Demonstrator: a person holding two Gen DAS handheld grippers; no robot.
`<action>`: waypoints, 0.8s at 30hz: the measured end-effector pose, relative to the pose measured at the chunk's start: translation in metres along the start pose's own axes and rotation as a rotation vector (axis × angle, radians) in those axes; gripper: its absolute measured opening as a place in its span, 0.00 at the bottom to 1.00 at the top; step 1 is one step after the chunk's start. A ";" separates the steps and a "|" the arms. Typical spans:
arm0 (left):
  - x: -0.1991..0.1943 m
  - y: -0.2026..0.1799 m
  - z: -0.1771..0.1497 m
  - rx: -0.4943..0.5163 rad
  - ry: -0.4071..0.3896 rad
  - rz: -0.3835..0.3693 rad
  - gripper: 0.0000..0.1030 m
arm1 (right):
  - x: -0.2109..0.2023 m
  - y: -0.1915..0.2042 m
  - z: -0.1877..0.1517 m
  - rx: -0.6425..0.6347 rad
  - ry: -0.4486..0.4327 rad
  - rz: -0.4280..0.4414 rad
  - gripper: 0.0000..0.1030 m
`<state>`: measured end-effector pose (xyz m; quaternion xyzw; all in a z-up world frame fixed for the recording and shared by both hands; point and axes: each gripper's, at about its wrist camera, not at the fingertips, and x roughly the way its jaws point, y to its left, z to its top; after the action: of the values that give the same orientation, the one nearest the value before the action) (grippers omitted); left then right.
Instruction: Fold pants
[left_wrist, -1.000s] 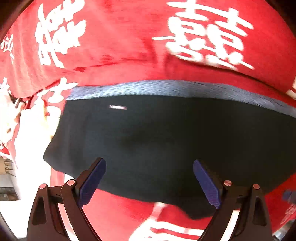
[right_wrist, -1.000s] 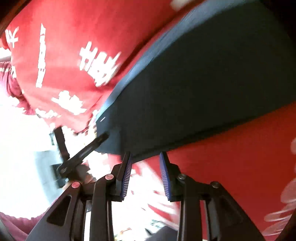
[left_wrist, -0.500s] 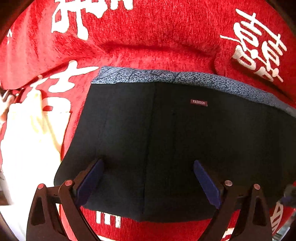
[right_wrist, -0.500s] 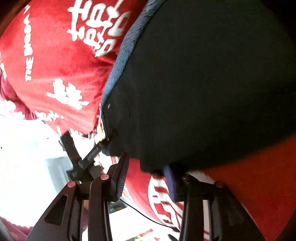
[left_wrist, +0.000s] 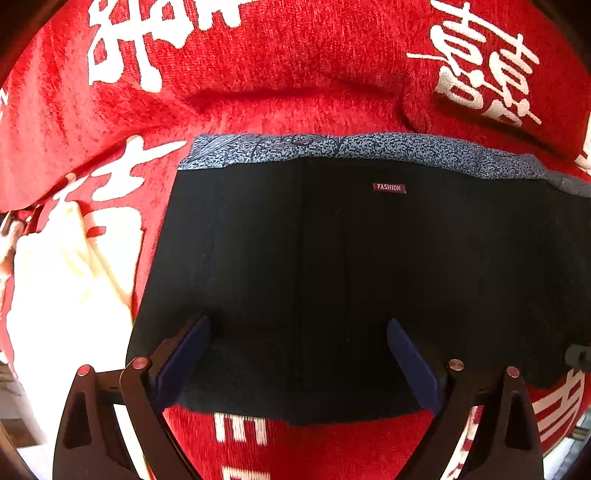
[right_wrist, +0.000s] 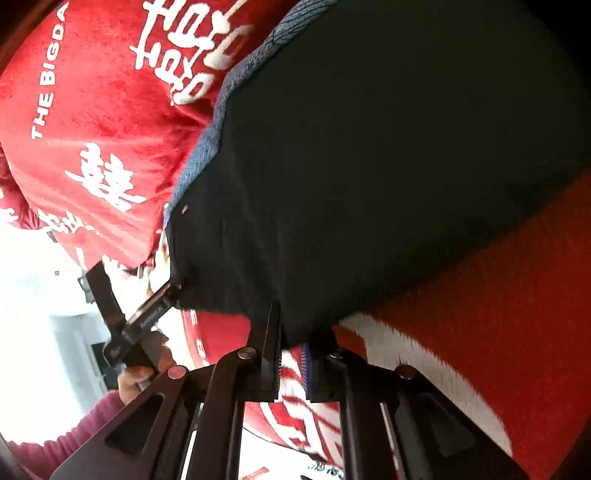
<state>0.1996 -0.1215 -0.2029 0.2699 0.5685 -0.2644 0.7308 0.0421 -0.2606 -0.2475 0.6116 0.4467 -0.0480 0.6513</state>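
Note:
Black pants (left_wrist: 332, 266) with a speckled blue-grey waistband (left_wrist: 369, 147) and a small "FASHION" label lie flat on a red blanket (left_wrist: 295, 74). My left gripper (left_wrist: 297, 334) is wide open, its blue pads resting over the near edge of the pants. In the right wrist view the pants (right_wrist: 388, 166) fill the upper right. My right gripper (right_wrist: 291, 332) is shut on the pants' near edge. The left gripper (right_wrist: 147, 317) also shows there at the pants' corner, held by a hand.
The red blanket (right_wrist: 92, 110) with white characters covers the surface under the pants. A pale cream cloth (left_wrist: 62, 280) lies at the blanket's left edge. A bright floor area (right_wrist: 37, 288) shows beyond the blanket's edge.
The left gripper has come closer over the pants, staying open. The right gripper has closed on the pants' edge; one second ago it stood open just off the edge.

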 end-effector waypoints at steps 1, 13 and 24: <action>-0.004 -0.004 0.000 0.000 0.009 0.010 0.94 | 0.000 0.003 -0.002 -0.007 0.027 -0.018 0.11; -0.014 -0.155 0.003 0.107 0.000 -0.209 0.94 | -0.078 0.020 0.056 -0.376 -0.113 -0.469 0.24; -0.038 -0.146 0.065 0.058 -0.095 -0.172 0.95 | -0.116 0.029 0.096 -0.376 -0.150 -0.374 0.30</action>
<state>0.1350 -0.2677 -0.1659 0.2284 0.5462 -0.3552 0.7234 0.0407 -0.3898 -0.1658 0.3813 0.5036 -0.1288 0.7645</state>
